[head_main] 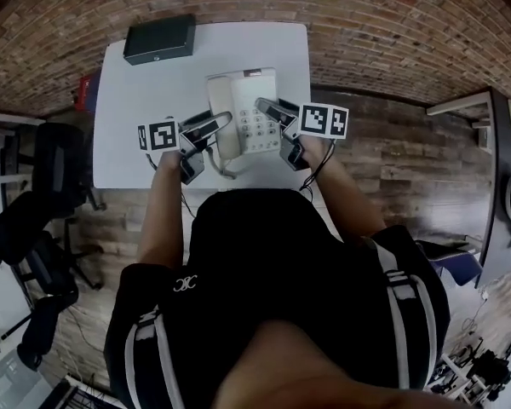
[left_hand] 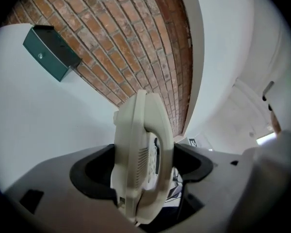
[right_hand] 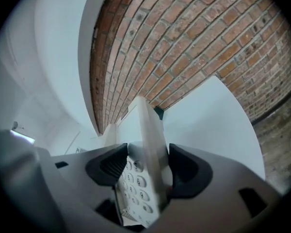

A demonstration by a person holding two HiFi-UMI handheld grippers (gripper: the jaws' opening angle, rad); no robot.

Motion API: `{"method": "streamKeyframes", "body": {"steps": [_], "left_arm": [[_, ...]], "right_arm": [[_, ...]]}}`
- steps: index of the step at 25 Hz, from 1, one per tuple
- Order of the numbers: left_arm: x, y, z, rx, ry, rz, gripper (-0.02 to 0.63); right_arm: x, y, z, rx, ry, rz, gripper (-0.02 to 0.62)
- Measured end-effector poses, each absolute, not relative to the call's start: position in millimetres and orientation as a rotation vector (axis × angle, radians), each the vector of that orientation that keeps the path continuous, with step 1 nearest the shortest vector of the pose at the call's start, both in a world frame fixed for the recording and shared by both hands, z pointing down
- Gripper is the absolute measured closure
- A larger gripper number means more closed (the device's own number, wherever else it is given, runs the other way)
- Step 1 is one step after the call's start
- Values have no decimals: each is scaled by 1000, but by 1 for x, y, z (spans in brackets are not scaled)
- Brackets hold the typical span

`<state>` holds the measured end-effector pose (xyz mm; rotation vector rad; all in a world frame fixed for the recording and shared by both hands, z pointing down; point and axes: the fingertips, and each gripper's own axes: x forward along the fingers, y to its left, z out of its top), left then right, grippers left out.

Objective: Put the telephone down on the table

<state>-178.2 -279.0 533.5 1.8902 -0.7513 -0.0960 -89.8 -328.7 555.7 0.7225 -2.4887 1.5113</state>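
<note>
White table (head_main: 128,126) lies beneath the telephone (head_main: 243,113). You grip it from both sides to keep it level: left gripper (head_main: 211,128) clamped on the handset edge, right gripper (head_main: 271,109) on the keypad edge. It seems slightly raised.
</note>
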Motion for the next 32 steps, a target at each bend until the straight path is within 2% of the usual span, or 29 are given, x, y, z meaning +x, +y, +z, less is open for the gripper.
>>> {"method": "streamKeyframes", "body": {"steps": [16, 32], "left_arm": [[-178, -355, 621, 1767, -611, -27, 239], [-182, -366, 674, 1650, -592, -18, 239]], "right_arm": [[-80, -389, 645, 951, -2306, 1671, 360], [-84, -399, 697, 965, -2191, 1705, 360]]}}
